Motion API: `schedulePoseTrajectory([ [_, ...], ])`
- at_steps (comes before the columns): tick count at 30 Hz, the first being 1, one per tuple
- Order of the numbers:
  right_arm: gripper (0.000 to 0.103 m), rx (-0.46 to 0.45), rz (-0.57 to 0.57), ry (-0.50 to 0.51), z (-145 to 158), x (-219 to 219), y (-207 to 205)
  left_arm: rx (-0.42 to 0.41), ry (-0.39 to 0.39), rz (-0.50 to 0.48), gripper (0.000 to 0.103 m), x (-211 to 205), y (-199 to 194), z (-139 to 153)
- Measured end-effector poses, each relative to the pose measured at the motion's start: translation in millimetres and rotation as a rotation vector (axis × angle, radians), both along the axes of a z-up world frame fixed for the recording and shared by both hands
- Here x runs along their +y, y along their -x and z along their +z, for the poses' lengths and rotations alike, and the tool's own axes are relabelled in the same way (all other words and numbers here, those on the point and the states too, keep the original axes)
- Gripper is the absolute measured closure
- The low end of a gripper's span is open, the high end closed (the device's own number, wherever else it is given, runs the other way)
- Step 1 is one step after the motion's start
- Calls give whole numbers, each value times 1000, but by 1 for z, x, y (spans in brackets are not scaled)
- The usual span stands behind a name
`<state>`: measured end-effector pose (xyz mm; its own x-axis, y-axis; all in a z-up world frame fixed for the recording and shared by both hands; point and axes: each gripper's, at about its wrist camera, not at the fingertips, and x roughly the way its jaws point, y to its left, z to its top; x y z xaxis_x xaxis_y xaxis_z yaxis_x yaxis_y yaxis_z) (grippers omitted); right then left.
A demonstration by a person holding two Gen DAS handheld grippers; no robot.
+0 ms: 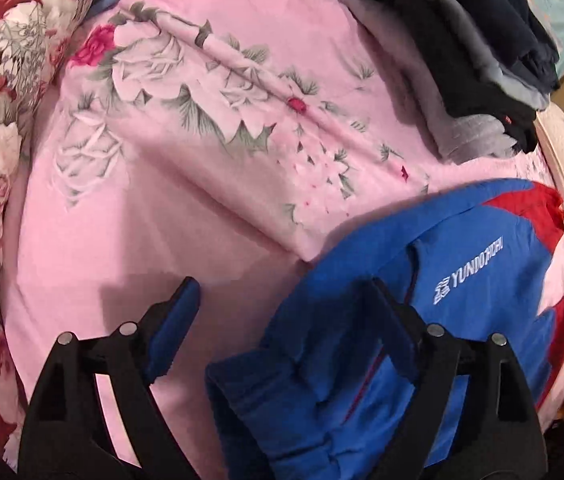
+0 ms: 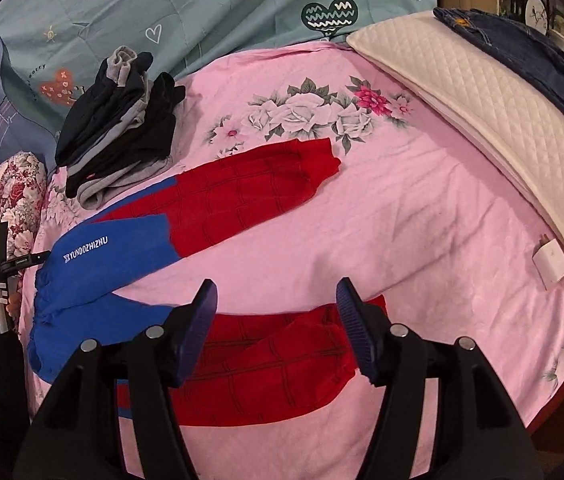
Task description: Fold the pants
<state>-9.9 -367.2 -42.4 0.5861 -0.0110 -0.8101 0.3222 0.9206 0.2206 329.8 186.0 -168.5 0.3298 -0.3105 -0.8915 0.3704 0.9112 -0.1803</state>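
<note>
Two black gripper frames fill the foreground. Left gripper [image 1: 278, 320] stands open over the blue waistband, gripping nothing. Right gripper [image 2: 278, 328] also stands open, hovering above the near red leg, empty. Blue and red pants [image 2: 130, 248] lie spread flat on the pink floral bed sheet [image 2: 422, 208], legs apart in a V. To fold well, pinch one leg's cuff and waistband edge together and lay it squarely over the other leg. Only the right view shows both legs, a white charger [image 2: 550, 266] and a quilted pillow [image 2: 482, 112]; both show the dark folded clothes [image 1: 462, 60].
</note>
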Motion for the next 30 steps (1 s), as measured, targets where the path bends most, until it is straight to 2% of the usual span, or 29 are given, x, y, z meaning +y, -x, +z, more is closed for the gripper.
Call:
schedulePoseTrajectory([
  [1,41,-1,16,2,3,8,-10,-32,7,-29,26,-3,7,1],
  [3,41,-4,68,-1,7,27,-29,-60,28,-95,78,-10,20,1],
  [6,41,3,216,2,12,72,-73,-81,43,-124,93,-12,32,-1],
  [8,41,-16,326,-1,16,103,-99,-104,80,-114,94,-8,35,4],
  [9,41,-28,415,-8,17,124,-119,-116,97,-109,94,-4,37,7],
  [12,41,0,649,-27,5,180,-179,-132,139,-83,94,3,37,10],
  [14,41,42,777,19,-11,220,-223,-129,140,-78,94,7,37,10],
  [18,41,120,972,99,-37,270,-283,-139,150,-75,94,6,36,11],
  [24,41,252,1132,173,-74,305,-326,-143,172,-74,94,8,37,13],
  [30,41,287,1170,218,-100,311,-338,-145,175,-76,94,8,39,13],
])
